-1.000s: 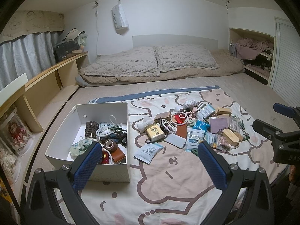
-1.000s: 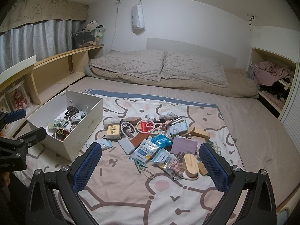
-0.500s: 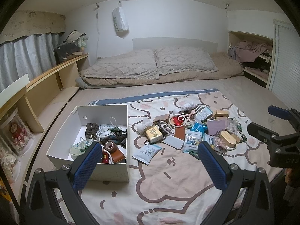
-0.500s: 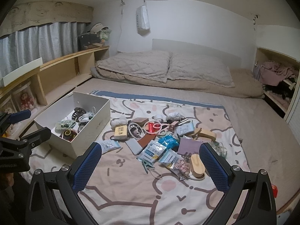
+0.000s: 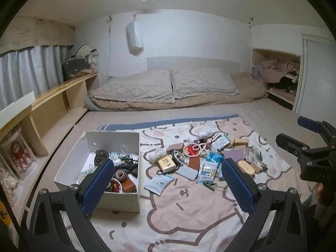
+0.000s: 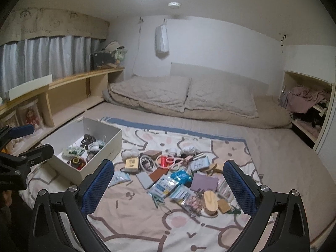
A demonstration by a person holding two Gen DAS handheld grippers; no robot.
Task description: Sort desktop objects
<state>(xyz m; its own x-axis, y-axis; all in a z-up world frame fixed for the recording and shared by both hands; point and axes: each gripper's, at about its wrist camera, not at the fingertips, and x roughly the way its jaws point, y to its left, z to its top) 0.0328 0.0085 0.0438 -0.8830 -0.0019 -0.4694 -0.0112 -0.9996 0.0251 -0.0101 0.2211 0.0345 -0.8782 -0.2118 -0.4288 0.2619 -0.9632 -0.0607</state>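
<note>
Both wrist views have tilted up and back over the last second: more ceiling shows, and the clutter sits lower and smaller in frame, so both tools are backing off with no pick started.

The left gripper [image 5: 168, 180] is spread wide and empty; the right gripper [image 6: 169, 181] likewise.

The white cardboard box [image 5: 128, 140], lower left, is part filled (a tape roll and cables among its contents). The loose pile [image 5: 205, 157] sits centre right on a soft cartoon-print blanket [image 5: 189, 214]: crinkly foil packets, a flat yellow box [image 5: 166, 163], a wooden brush [image 6: 210, 202], a hard grey case. Most sorting is still ahead.
</note>
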